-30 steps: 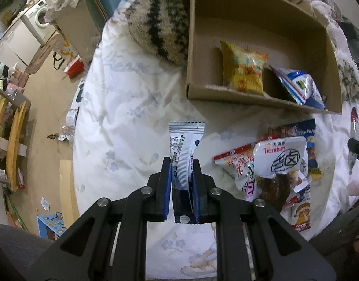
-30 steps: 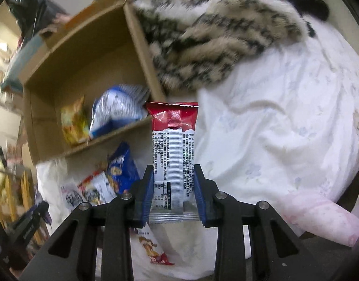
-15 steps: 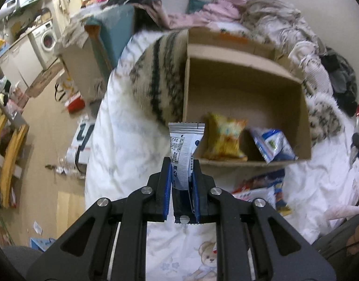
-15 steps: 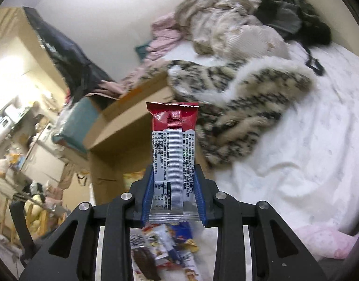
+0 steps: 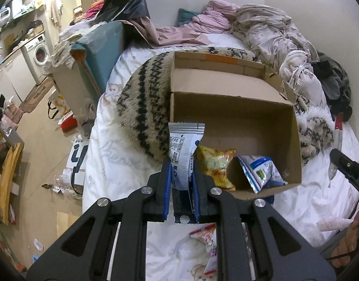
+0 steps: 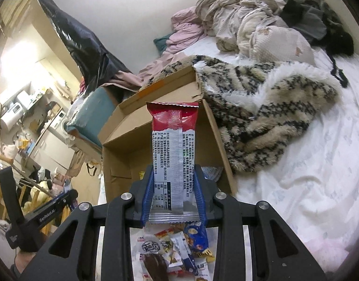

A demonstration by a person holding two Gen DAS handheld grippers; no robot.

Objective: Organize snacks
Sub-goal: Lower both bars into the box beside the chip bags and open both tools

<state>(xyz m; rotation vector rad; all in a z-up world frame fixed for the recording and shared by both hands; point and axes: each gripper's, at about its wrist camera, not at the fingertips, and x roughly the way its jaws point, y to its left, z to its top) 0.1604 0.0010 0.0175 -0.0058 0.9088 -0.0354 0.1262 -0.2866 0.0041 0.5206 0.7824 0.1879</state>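
- Bed with white printed sheet (image 5: 114, 154) carries the open brown cardboard box (image 5: 235, 117); box sits ahead of and below both claws.
- Left claw (image 5: 181, 182) clamped on a white-and-blue snack packet (image 5: 183, 149), long axis upright, just at the box's near-left corner; looks nearer.
- Right claw (image 6: 174, 194) clamped on a red-topped white snack packet (image 6: 172, 149), upright, box (image 6: 123, 154) straight behind it.
- Loose snack pile (image 6: 179, 248) lies below, on the sheet.

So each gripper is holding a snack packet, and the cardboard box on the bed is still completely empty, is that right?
Not quite. Both grippers do hold packets, but the cardboard box is not empty: the left wrist view shows a yellow packet and a blue-and-white packet inside.
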